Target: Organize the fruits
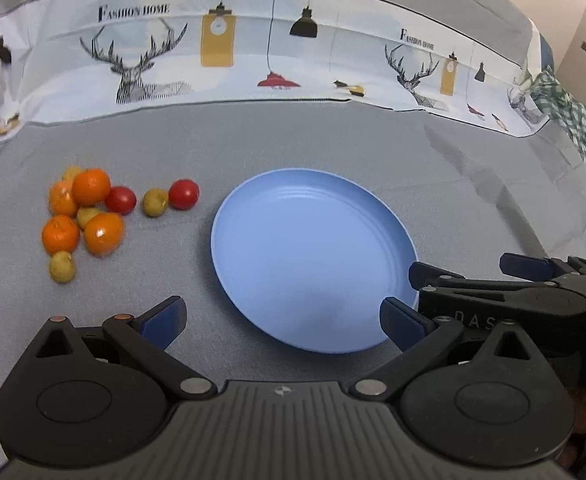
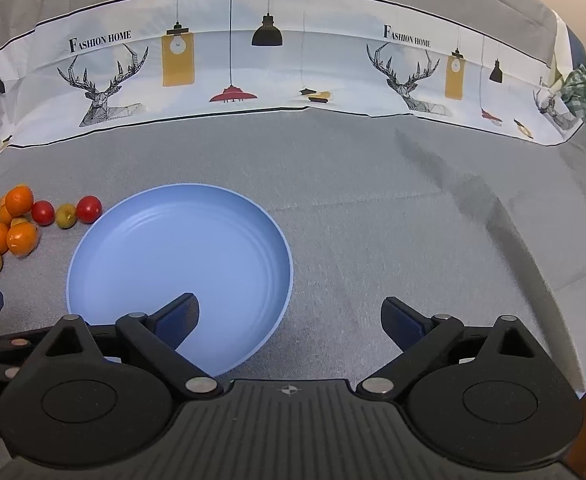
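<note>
The blue plate [image 1: 313, 260] sits mid-frame on the grey desk [image 1: 293, 140] with nothing in it. At its left lies the fruit: four oranges [image 1: 91, 187], two red tomatoes [image 1: 183, 194] and four small yellow-green fruits [image 1: 155, 202], clustered and mostly touching. The left gripper [image 1: 283, 322] and right gripper [image 2: 289, 320] both have fingers spread wide, pinching nothing, low in frame

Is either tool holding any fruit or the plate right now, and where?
Nothing is held. The left tool and right tool are both open and empty.
</note>
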`<state>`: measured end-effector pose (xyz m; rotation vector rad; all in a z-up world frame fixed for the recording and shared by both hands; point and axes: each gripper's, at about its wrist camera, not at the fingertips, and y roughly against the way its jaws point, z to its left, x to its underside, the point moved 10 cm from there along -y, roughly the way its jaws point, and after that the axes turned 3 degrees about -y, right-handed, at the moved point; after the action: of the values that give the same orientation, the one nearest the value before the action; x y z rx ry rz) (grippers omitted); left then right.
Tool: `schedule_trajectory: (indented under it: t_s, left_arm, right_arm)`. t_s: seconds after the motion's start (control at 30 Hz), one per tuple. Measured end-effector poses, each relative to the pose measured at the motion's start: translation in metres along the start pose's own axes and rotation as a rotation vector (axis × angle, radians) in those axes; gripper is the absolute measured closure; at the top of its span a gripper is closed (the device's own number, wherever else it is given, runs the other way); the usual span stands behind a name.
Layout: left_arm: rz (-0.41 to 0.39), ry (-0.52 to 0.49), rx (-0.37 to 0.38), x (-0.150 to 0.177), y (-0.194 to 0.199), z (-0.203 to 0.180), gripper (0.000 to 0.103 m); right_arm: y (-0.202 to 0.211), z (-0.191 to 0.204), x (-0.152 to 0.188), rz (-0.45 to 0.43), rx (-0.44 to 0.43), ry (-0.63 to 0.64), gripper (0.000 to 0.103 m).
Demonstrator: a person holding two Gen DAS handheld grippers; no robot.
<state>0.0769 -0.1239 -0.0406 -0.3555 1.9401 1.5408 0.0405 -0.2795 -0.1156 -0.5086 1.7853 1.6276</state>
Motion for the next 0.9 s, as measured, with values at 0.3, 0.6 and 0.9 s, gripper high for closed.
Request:
schedule_trajectory:
  t_s: [0.3,0.6,0.9]
  left_arm:
    - [-0.031,-0.052,-0.011,-0.0029,0.0040,-0.0041,0.001]
    - [-0.029,-0.065,0.015,-0.0004,0.0025,-0.0043,0.008]
    - [-0.032,-0.081,0.025,0.0006,0.0028,-0.0071,0.026]
  right_arm:
    - [-0.0014,-0.0026,0.0009,0.005,-0.019,-0.027,0.006]
    - [0.0005,-0.0023,-0.0003,-0.022,-0.032,-0.026,0.015]
    - [0.0021,0.0010,-0.0014,-0.031,-0.055,-0.016,0.025]
